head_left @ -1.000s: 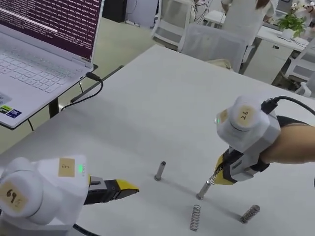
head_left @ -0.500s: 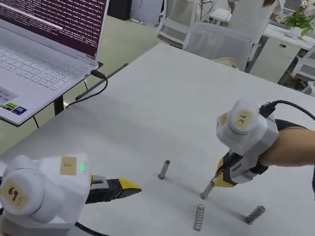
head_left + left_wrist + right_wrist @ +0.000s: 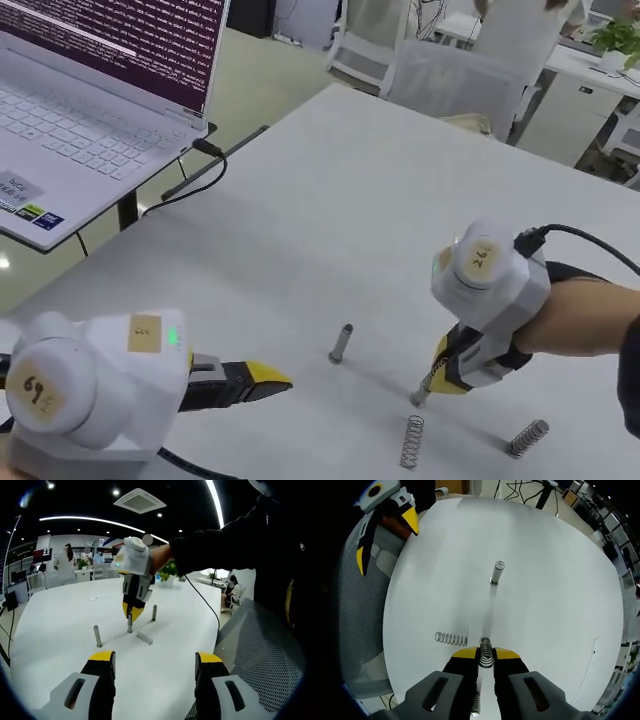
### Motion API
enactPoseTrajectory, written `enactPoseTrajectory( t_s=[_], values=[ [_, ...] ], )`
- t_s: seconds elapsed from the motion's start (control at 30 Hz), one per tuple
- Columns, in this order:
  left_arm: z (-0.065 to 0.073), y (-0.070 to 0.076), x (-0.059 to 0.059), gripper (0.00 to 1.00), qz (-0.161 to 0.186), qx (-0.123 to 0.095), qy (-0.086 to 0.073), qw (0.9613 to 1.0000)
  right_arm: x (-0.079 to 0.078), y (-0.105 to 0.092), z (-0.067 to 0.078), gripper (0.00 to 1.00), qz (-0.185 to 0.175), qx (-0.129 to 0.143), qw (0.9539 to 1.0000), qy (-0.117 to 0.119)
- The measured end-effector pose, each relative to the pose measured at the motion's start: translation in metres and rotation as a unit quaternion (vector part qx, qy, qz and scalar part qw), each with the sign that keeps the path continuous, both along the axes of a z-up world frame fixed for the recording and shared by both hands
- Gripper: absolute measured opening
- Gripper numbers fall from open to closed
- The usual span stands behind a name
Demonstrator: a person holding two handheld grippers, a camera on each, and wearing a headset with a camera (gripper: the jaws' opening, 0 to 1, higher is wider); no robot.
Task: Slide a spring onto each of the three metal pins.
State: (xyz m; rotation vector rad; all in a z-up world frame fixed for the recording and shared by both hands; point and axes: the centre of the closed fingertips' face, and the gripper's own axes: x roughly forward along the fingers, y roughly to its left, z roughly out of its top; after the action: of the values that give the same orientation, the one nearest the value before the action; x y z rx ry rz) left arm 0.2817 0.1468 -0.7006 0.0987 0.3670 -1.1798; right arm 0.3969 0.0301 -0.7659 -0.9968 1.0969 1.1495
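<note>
My right gripper (image 3: 447, 372) is shut on a spring (image 3: 486, 658), which it holds tilted over a metal pin (image 3: 419, 397) on the white table; the spring's lower end meets the pin's top. A bare pin (image 3: 341, 343) stands upright to the left, also seen as the bare pin (image 3: 496, 573) and the bare pin (image 3: 98, 636). One loose spring (image 3: 411, 441) lies in front of the held pin, and another loose spring (image 3: 527, 437) lies to the right. My left gripper (image 3: 270, 383) hovers open at the near left, its own jaws (image 3: 156, 660) holding nothing.
An open laptop (image 3: 90, 100) sits on a side stand at the far left, with a black cable (image 3: 200, 170) running to it. The white table (image 3: 350, 220) stretches away behind the pins. Office chairs (image 3: 450, 80) stand past its far edge.
My right gripper has come lower and closer to the pin's base with the spring in it. The left gripper has stayed put. The head camera has tilted a little.
</note>
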Motion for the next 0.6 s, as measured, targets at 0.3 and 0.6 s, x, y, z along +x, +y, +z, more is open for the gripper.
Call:
enactPoseTrajectory(
  t_s=[0.3,0.6],
  values=[
    [-0.001,0.001,0.000,0.59,0.001,0.001,0.002,1.0000,0.000,0.001,-0.014,0.09,-0.005,-0.004,1.0000,0.004],
    [-0.002,0.002,0.001,0.59,0.003,0.002,0.004,1.0000,-0.001,0.002,-0.021,0.09,-0.004,-0.009,0.9999,0.005]
  ],
)
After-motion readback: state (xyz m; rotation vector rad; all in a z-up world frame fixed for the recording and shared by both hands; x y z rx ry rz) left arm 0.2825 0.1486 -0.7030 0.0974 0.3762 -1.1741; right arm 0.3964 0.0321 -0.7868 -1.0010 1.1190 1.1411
